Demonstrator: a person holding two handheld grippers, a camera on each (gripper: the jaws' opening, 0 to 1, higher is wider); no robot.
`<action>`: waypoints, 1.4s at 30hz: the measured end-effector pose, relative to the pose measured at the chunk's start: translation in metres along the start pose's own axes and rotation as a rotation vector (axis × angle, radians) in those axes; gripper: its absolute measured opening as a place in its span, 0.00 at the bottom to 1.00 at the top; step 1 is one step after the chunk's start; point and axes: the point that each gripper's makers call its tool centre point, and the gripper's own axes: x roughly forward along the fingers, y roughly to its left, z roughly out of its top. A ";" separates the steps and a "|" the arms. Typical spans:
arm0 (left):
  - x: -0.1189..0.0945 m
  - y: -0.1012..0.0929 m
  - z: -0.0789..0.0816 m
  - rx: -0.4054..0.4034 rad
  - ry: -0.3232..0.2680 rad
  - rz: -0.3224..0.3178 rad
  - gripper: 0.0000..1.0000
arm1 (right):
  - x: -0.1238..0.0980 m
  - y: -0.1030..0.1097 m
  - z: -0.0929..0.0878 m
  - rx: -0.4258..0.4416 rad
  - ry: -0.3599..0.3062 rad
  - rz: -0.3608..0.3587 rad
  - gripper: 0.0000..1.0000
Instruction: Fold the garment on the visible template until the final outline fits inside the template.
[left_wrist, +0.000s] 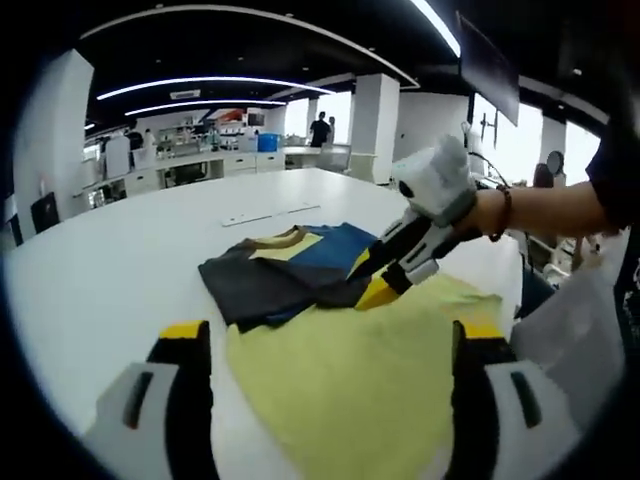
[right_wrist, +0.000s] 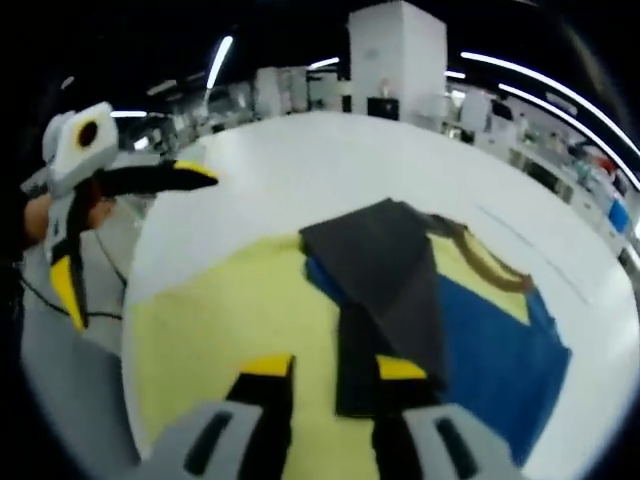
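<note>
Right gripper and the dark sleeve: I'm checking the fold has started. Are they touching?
Touching. In the left gripper view the right gripper pinches the dark sleeve at its edge; the right gripper view shows that sleeve running between its own jaws.

No text, label, brand, number or sign can be read on anything in either gripper view.

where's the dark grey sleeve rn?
The dark grey sleeve lies folded across the middle of the garment, over its blue panel and yellow part on the white table; its end sits between the right gripper jaws.
</note>
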 end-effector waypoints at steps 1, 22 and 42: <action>-0.001 -0.001 -0.001 -0.001 0.001 -0.001 0.97 | 0.002 -0.001 -0.001 0.002 0.007 0.000 0.25; -0.022 -0.001 -0.017 0.018 0.056 0.025 0.93 | 0.014 -0.011 -0.012 -0.196 0.108 -0.104 0.05; -0.029 0.009 -0.019 -0.018 0.047 0.064 0.91 | -0.057 -0.063 0.011 0.079 -0.080 -0.241 0.00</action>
